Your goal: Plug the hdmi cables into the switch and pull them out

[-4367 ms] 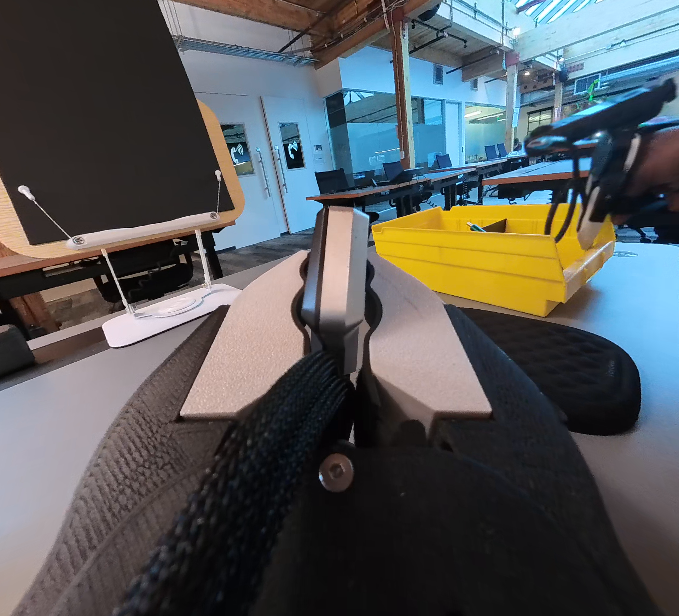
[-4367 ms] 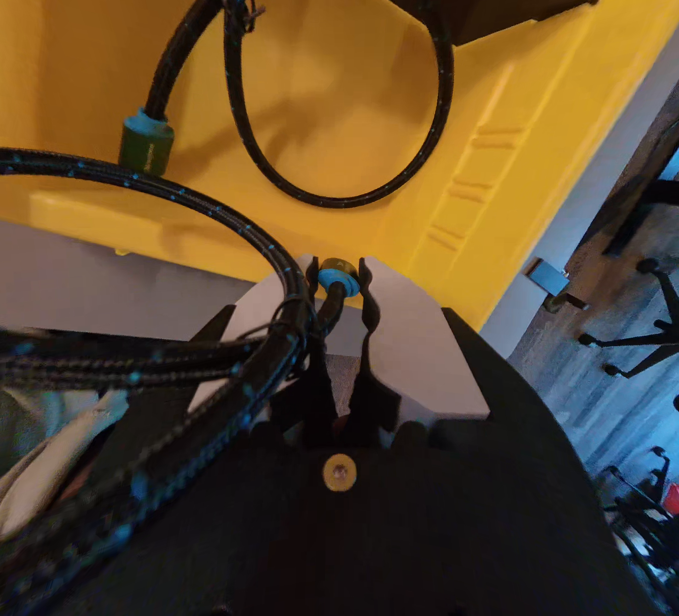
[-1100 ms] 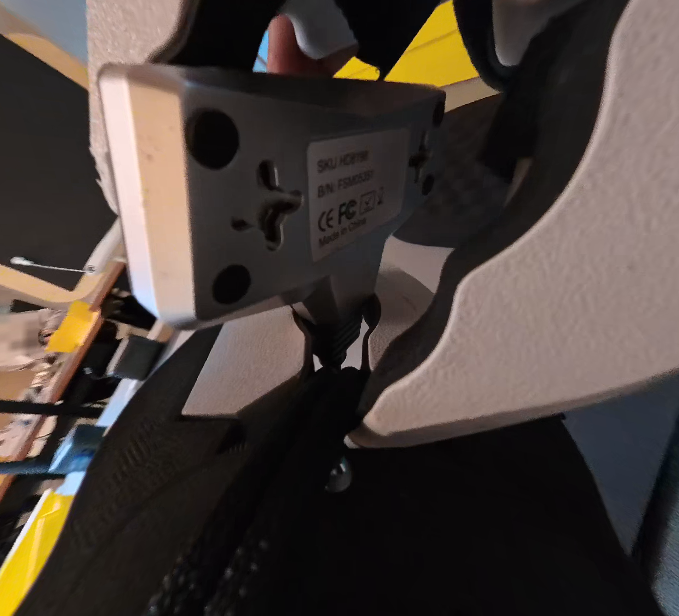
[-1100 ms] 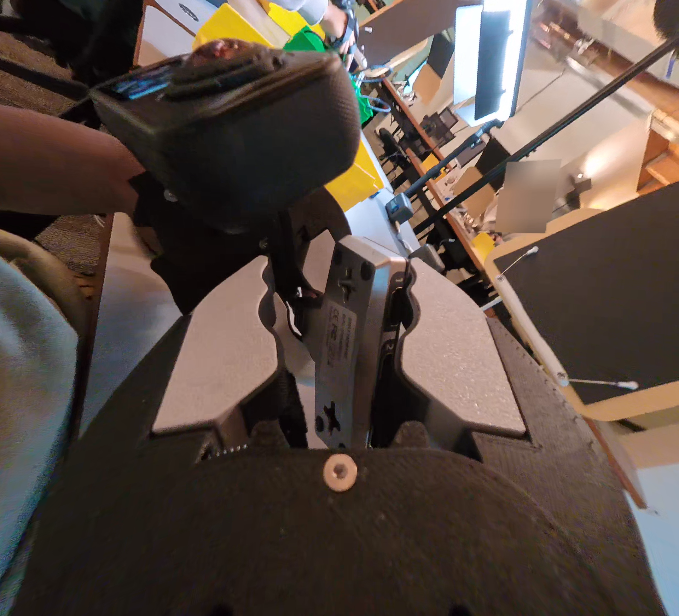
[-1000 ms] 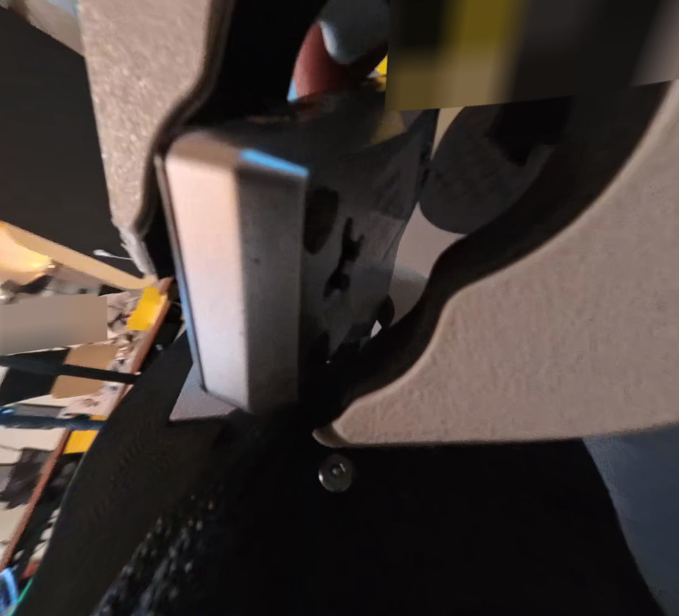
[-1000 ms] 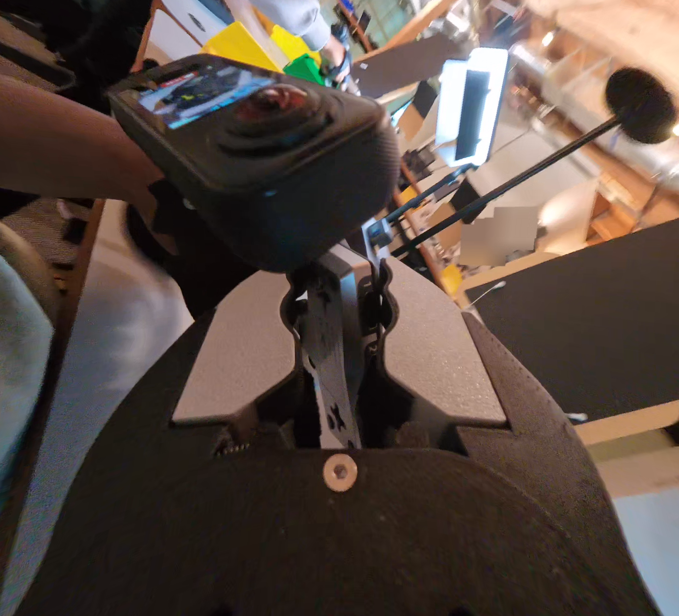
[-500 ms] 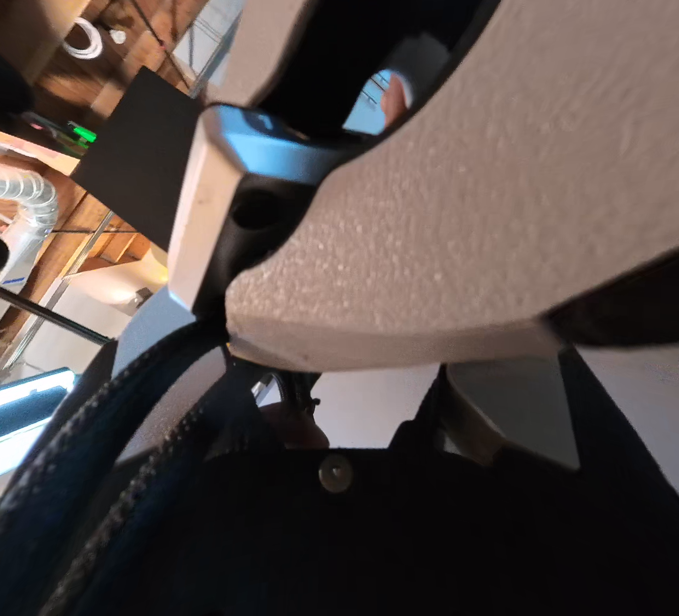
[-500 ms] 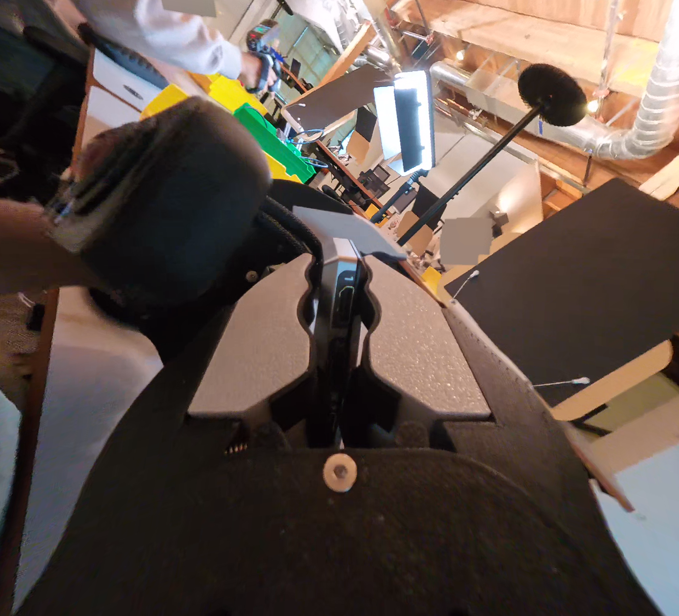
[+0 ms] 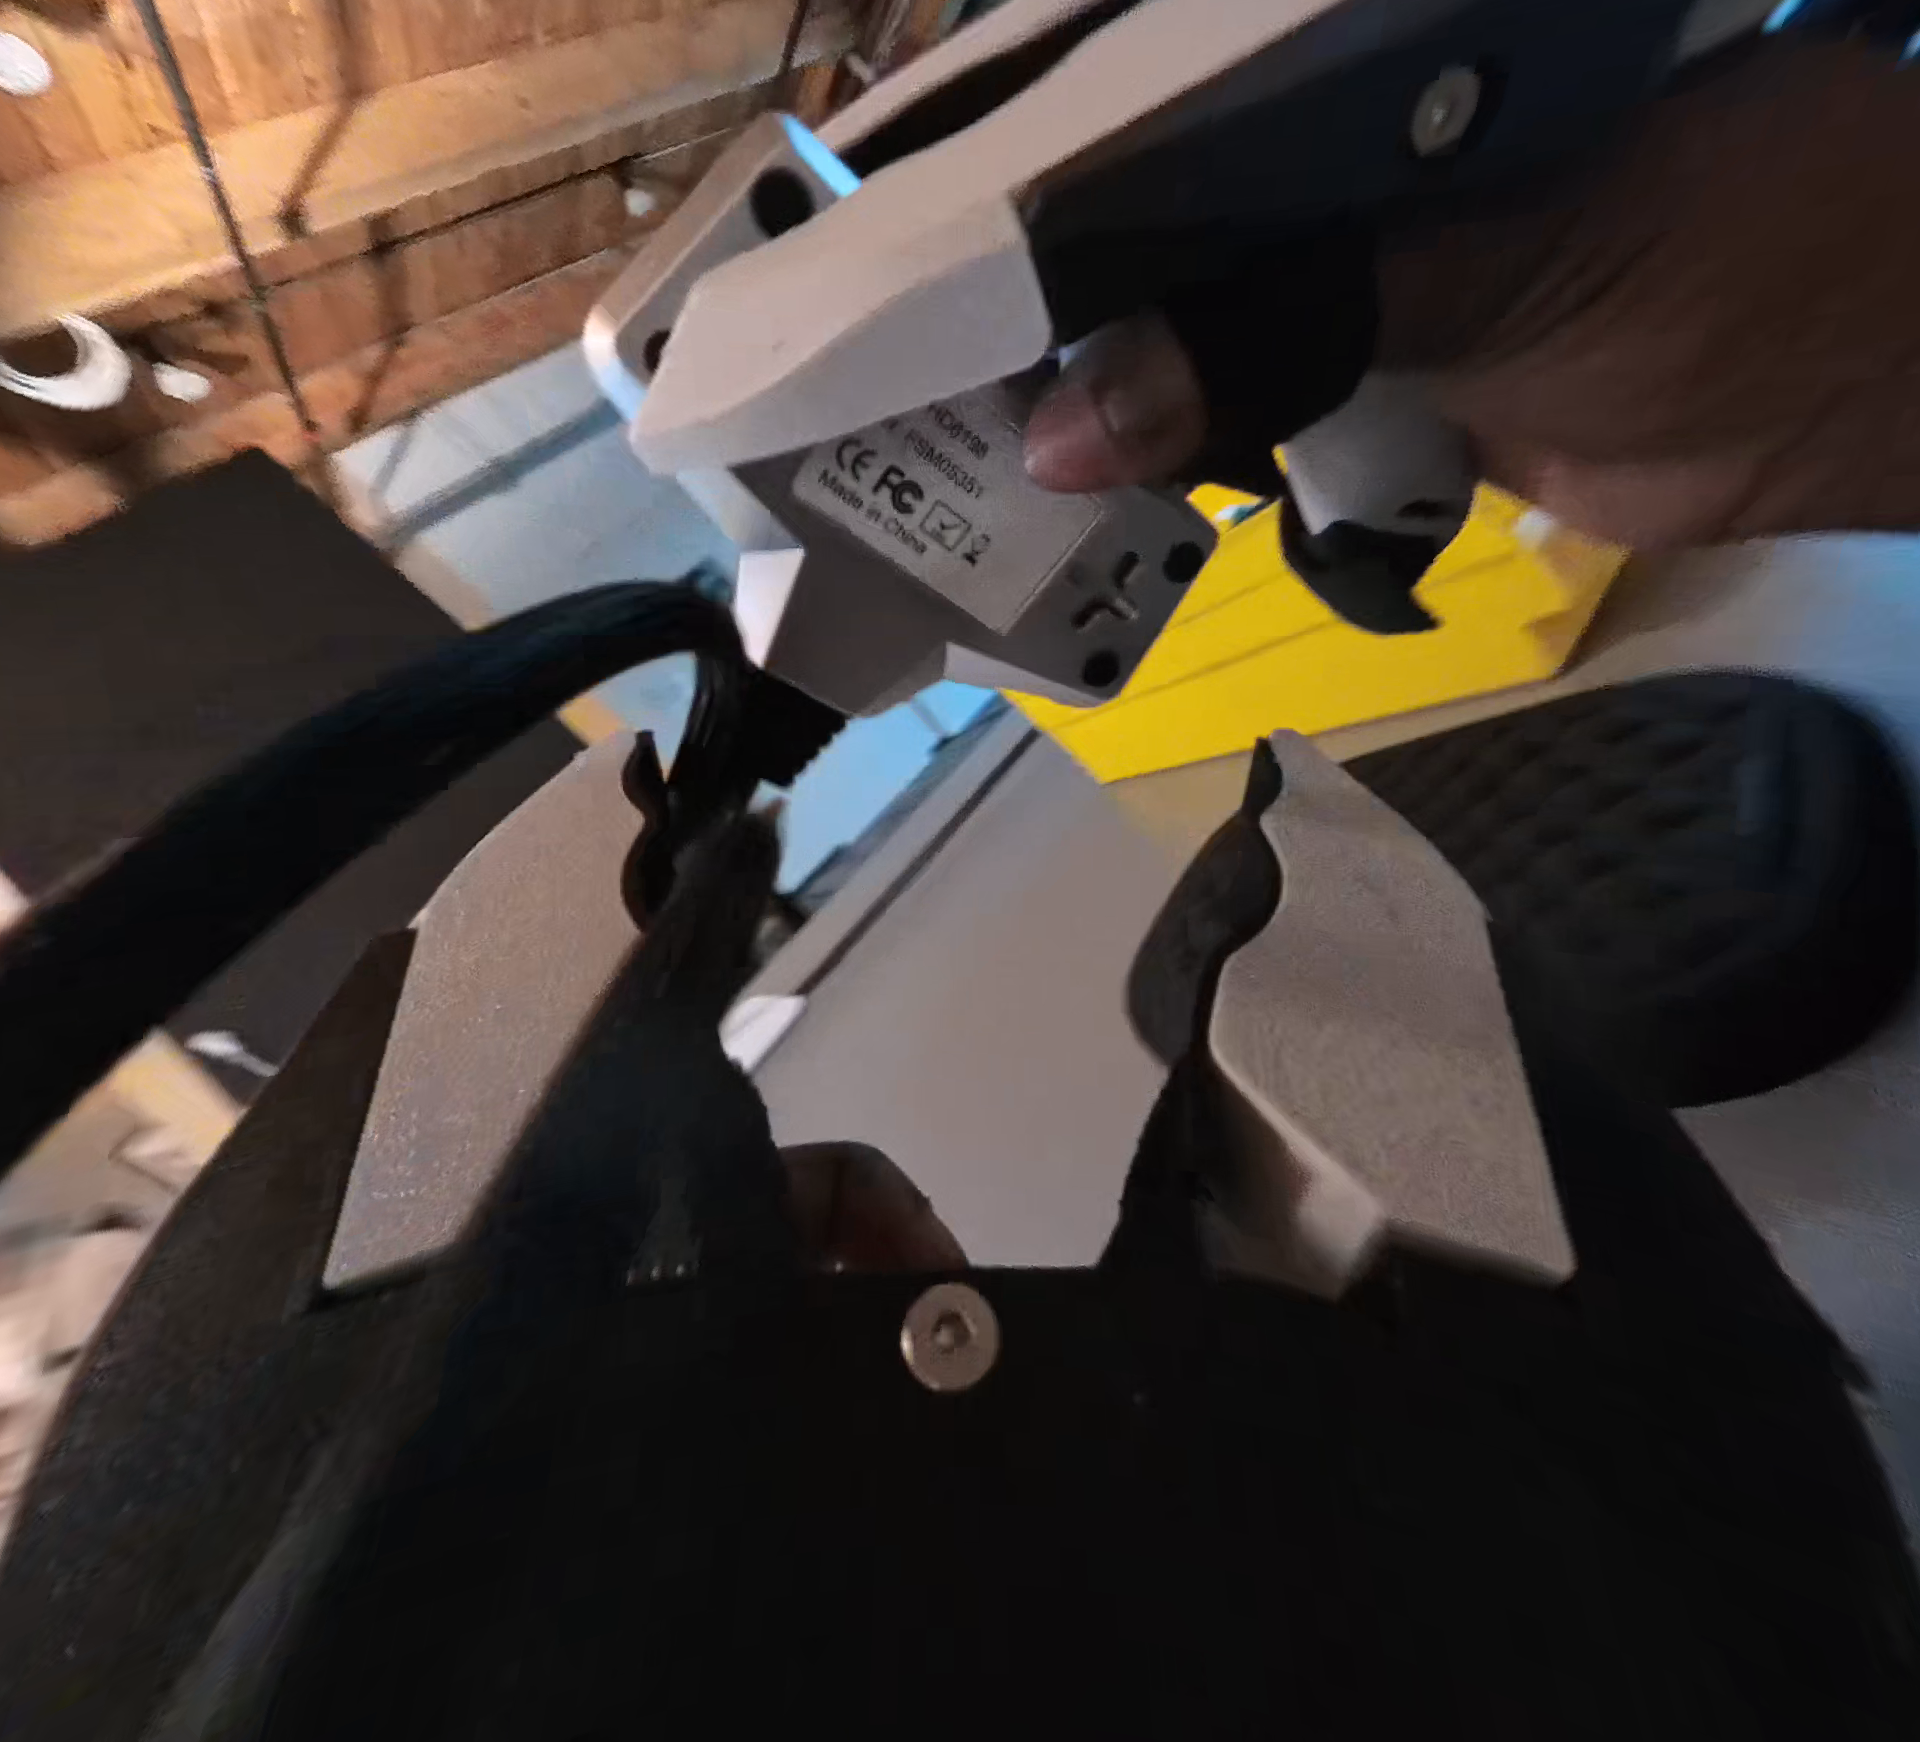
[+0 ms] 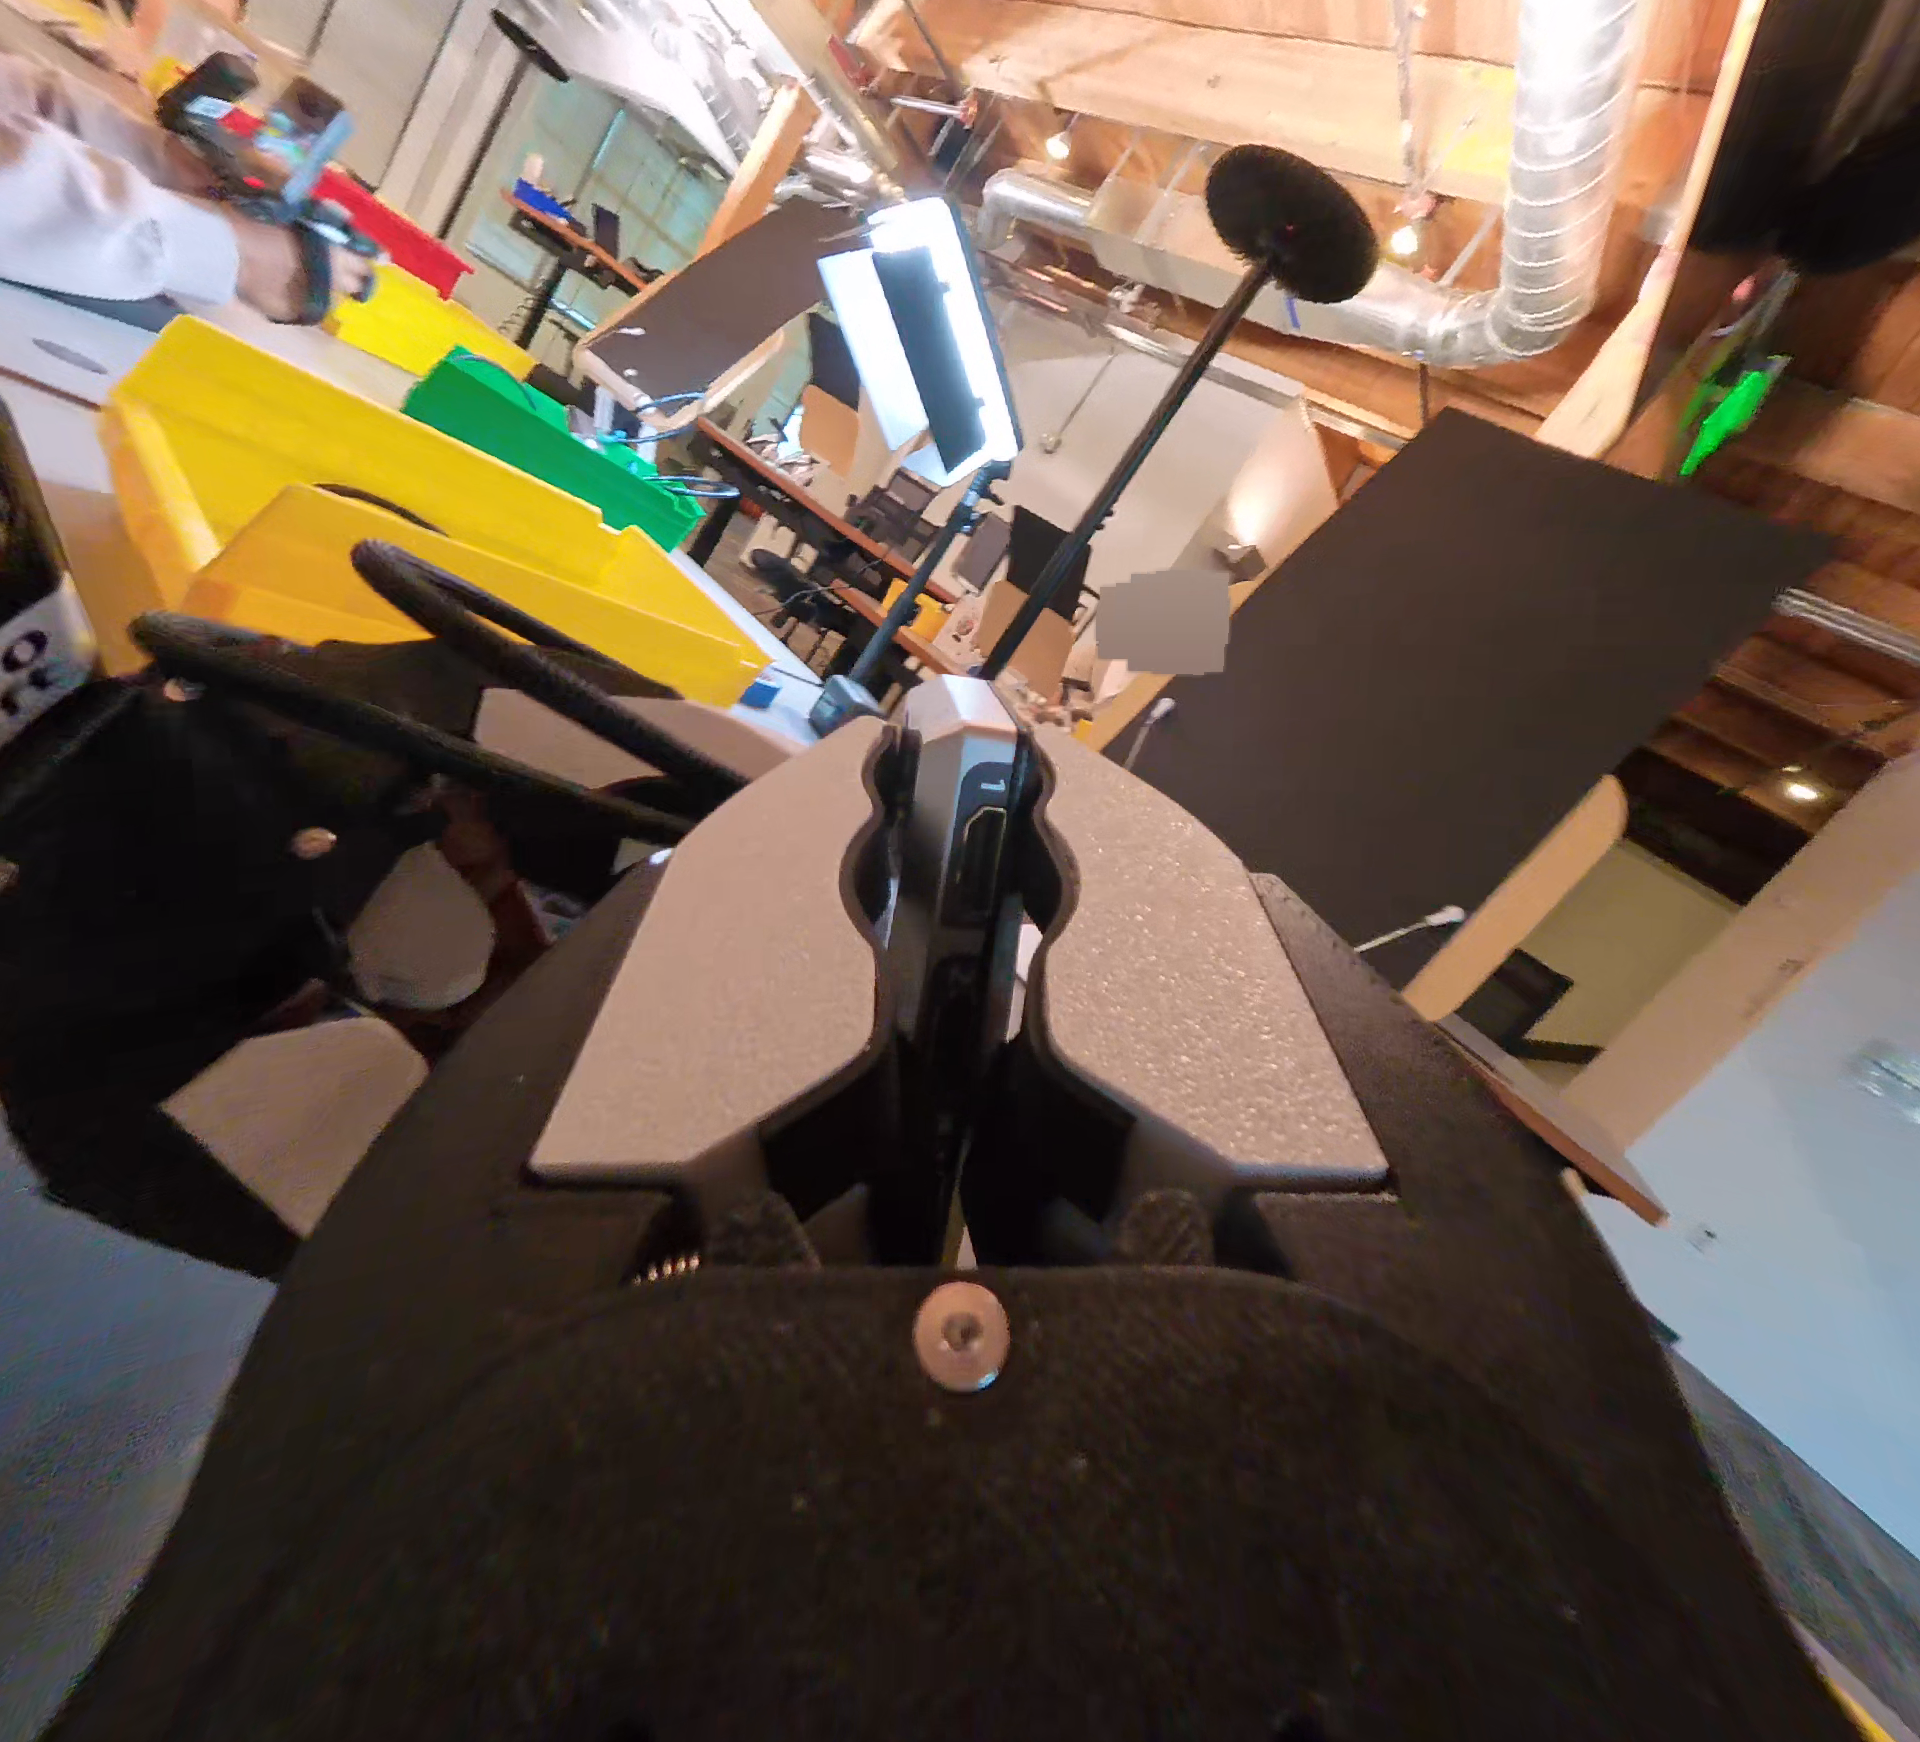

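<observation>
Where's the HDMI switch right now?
The grey switch is clamped edge-on between the right gripper jaws, held in the air. In the left wrist view it hangs above the open left gripper, in front of the yellow bin.

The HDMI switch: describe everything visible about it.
The HDMI switch is a small grey box that looks like metal, with a white label and screw holes on its underside. It is held in the air, tilted, clamped in the right gripper. A black braided cable leaves its tapered end. One open port faces the right wrist camera.

Grey table (image 9: 997, 996) — on it a yellow bin (image 9: 1320, 643) and black pad (image 9: 1683, 871).
</observation>
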Demonstrator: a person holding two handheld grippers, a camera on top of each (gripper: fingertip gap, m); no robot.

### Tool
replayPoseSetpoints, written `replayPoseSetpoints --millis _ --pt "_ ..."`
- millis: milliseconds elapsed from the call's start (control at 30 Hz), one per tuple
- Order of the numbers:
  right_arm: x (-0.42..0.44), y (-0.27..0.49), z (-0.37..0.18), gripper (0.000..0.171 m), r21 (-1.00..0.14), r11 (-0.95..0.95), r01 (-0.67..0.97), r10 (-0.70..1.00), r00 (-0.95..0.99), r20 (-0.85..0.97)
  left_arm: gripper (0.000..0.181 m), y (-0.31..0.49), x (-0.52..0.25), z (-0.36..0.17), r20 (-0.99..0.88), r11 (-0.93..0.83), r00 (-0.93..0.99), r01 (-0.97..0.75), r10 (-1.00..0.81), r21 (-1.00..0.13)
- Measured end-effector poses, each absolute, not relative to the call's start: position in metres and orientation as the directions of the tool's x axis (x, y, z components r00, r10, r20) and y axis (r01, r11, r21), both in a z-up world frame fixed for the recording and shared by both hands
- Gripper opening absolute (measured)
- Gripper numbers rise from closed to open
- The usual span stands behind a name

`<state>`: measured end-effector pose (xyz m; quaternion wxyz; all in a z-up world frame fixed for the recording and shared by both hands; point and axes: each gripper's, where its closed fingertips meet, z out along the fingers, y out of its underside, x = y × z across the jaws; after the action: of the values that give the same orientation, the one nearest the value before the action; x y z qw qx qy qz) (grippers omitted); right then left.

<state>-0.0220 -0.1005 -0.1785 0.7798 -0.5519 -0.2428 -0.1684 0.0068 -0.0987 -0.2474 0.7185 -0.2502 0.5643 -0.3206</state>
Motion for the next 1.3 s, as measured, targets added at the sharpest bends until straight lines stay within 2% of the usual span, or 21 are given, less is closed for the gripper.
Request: replayPoseSetpoints --millis 67,133,233,333,567,733,833,933,1033,1133,1300 --pt "-0.004 -0.107 -0.17 0.02 -0.744 0.312 0.591 -0.128 0.802 0.584 0.098 -0.11 0.006 -0.252 -0.597 0.591 0.043 0.216 -0.801 -0.777" --pt "0.013 -0.119 -0.158 0.02 -0.677 0.281 0.68 -0.266 0.733 0.626 0.097 -0.118 0.009 -0.268 -0.567 0.549 -0.089 0.166 -0.819 -0.819" --pt "0.018 -0.134 -0.146 0.02 -0.638 0.292 0.713 -0.295 0.701 0.649 0.092 -0.117 0.011 -0.279 -0.575 0.561 -0.121 0.133 -0.809 -0.817" --pt "0.035 -0.139 -0.145 0.02 -0.611 0.2 0.766 -0.347 0.638 0.687 0.086 -0.113 0.009 -0.277 -0.544 0.53 -0.12 0.131 -0.831 -0.838" --pt "0.074 -0.161 -0.117 0.02 -0.599 0.132 0.789 -0.411 0.594 0.692 0.058 -0.077 -0.008 -0.254 -0.448 0.44 -0.023 0.159 -0.894 -0.884" --pt "0.121 -0.173 -0.083 0.02 -0.562 -0.028 0.826 -0.475 0.484 0.735 0.052 -0.053 -0.022 -0.239 -0.431 0.436 0.067 0.182 -0.9 -0.882" --pt "0.162 -0.175 -0.072 0.02 -0.587 -0.178 0.79 -0.469 0.456 0.756 0.05 -0.047 -0.027 -0.234 -0.433 0.443 0.094 0.187 -0.896 -0.876" --pt "0.21 -0.173 -0.083 0.02 -0.635 -0.378 0.674 -0.417 0.489 0.766 0.05 -0.045 -0.029 -0.234 -0.437 0.449 0.101 0.188 -0.894 -0.873" --pt "0.254 -0.165 -0.107 0.02 -0.638 -0.527 0.562 -0.353 0.538 0.765 0.049 -0.046 -0.028 -0.234 -0.455 0.467 0.105 0.183 -0.884 -0.865" --pt "0.292 -0.155 -0.142 0.02 -0.59 -0.654 0.472 -0.284 0.57 0.771 0.049 -0.047 -0.029 -0.234 -0.474 0.486 0.108 0.18 -0.874 -0.855" --pt "0.329 -0.133 -0.204 0.021 -0.599 -0.71 0.372 -0.188 0.719 0.669 0.049 -0.048 -0.03 -0.232 -0.487 0.499 0.11 0.177 -0.866 -0.848"
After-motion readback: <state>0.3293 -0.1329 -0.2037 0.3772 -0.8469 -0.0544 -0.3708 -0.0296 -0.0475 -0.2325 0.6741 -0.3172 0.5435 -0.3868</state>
